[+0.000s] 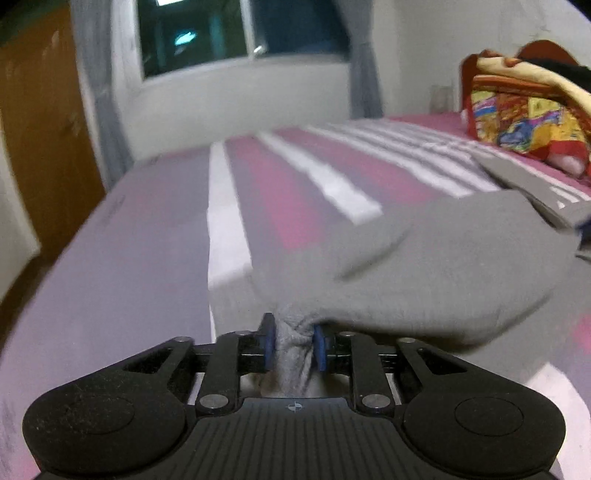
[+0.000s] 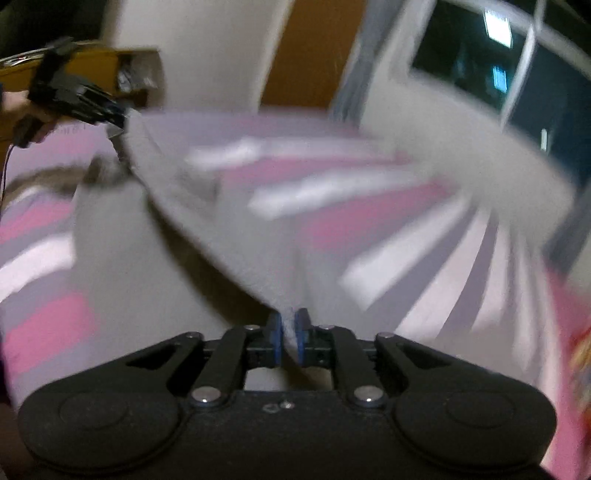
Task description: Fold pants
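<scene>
Over on the far left of the left wrist view an orange-brown wardrobe [image 1: 44,147] is seen, then a grey curtain [image 1: 99,92] and a dark window [image 1: 221,33] behind the bed [image 1: 110,277], which is covered in a pink, grey and white striped sheet. Dead centre, the left gripper [image 1: 293,345] is clamped tight on a bunched corner of the grey pants [image 1: 443,266], and the fabric is stretched off to the right, lifted above the sheet. A colourful patterned blanket [image 1: 517,110] is piled at the far right. In the right wrist view, pretty blurry, the pants are pinched between the blue pads of the right gripper [image 2: 290,338] too, with the cloth strung up leftward to the other gripper.
</scene>
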Demonstrator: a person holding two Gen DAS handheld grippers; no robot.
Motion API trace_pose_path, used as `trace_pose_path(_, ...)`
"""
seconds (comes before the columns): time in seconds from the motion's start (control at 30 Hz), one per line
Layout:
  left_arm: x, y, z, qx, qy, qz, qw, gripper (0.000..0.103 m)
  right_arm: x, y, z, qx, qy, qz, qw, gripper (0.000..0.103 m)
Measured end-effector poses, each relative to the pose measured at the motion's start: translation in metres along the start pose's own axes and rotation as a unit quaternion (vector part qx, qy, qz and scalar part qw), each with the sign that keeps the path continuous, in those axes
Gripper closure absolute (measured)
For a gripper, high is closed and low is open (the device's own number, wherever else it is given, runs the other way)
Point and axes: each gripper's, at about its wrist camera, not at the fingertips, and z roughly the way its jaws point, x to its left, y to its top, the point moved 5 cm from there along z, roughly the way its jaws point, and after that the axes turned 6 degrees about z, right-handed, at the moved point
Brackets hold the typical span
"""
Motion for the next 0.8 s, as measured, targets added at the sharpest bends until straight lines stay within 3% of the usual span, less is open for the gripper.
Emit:
trace_pose_path(0.07, -0.005, -0.008, -0.015, 0.003, 0.022, -0.025, 0.9995, 0.068, -0.002, -0.018, 0.012, 0.017, -0.008, 0.048, 0.999, 0.086)
trace_pose_path(0.13, 0.001, -0.012, -0.032, -0.009, 0.035, -0.058, 0.9977, 0.053, -0.013, -0.019, 0.000, -0.001, -0.023, 0.113, 0.993, 0.078)
trace_pose_path(0.2, 0.011, -0.016, -0.055, -0.030, 0.046, -0.122, 0.9909, 0.042, -0.028, -0.017, -0.019, -0.028, -0.006, 0.185, 0.982, 0.062)
trace_pose_path(0.27, 0.019, -0.020, -0.073, -0.056, 0.038, -0.195, 0.9784, 0.041, -0.032, -0.015, -0.034, -0.048, 0.002, 0.229, 0.972, 0.062)
trace_pose_path(0.33, 0.023, -0.028, -0.080, -0.070, 0.009, -0.272, 0.9597, 0.041, -0.036, -0.015, -0.038, -0.052, -0.004, 0.254, 0.966, 0.062)
trace_pose_path(0.47, 0.022, -0.054, -0.063, -0.056, -0.087, -0.426, 0.8987, 0.041, -0.040, -0.014, -0.015, -0.040, -0.010, 0.321, 0.946, 0.062)
trace_pose_path(0.57, 0.031, -0.070, -0.044, -0.034, -0.100, -0.496, 0.8618, 0.041, -0.047, -0.012, 0.006, -0.016, -0.023, 0.376, 0.926, 0.054)
trace_pose_path(0.63, 0.037, -0.077, -0.033, -0.031, -0.101, -0.524, 0.8453, 0.042, -0.054, -0.011, 0.023, 0.000, -0.037, 0.391, 0.920, 0.051)
trace_pose_path(0.7, 0.041, -0.079, -0.026, -0.027, -0.099, -0.534, 0.8391, 0.043, -0.058, -0.010, 0.039, 0.024, -0.052, 0.402, 0.914, 0.049)
trace_pose_path(0.73, 0.042, -0.076, -0.023, -0.022, -0.095, -0.531, 0.8414, 0.050, -0.056, -0.012, 0.044, 0.035, -0.065, 0.401, 0.913, 0.047)
trace_pose_path(0.8, 0.033, -0.064, -0.012, -0.005, -0.079, -0.511, 0.8559, 0.059, -0.062, -0.013, 0.059, 0.063, -0.097, 0.394, 0.912, 0.045)
